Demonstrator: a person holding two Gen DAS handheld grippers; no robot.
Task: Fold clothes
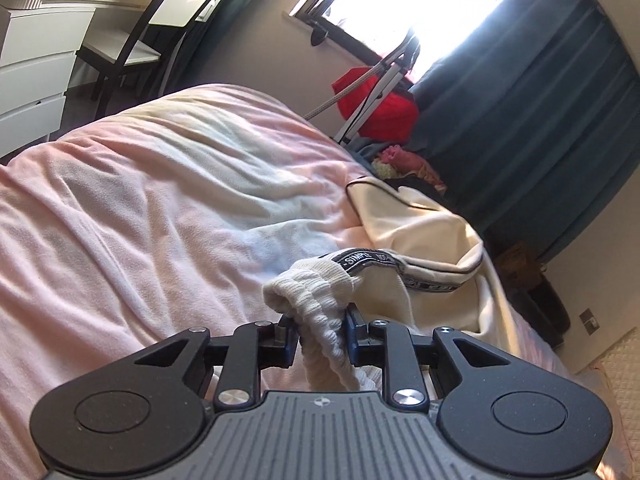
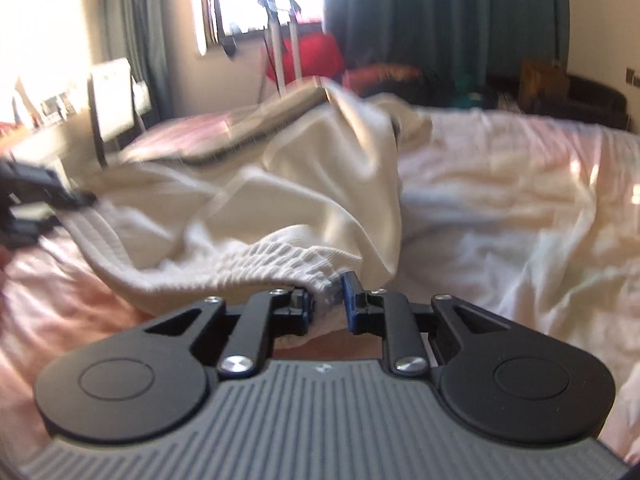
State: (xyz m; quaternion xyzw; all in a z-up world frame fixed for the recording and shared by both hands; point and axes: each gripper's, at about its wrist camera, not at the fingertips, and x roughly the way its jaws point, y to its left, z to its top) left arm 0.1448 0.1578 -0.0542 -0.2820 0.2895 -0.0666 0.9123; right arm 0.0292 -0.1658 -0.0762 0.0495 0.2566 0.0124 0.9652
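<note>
A cream garment with a ribbed elastic waistband and a black lettered tape stripe lies bunched on the pink bedspread. My left gripper is shut on the ribbed waistband, which bulges up between its blue pads. In the right wrist view my right gripper is shut on another part of the same ribbed waistband, and the cream garment rises in blurred folds behind it. The left gripper shows at the far left edge, holding the band's other end.
A white dresser and a dark-framed chair stand past the bed's far end. By the bright window are a red cloth on a white stand, a pile of clothes, and teal curtains.
</note>
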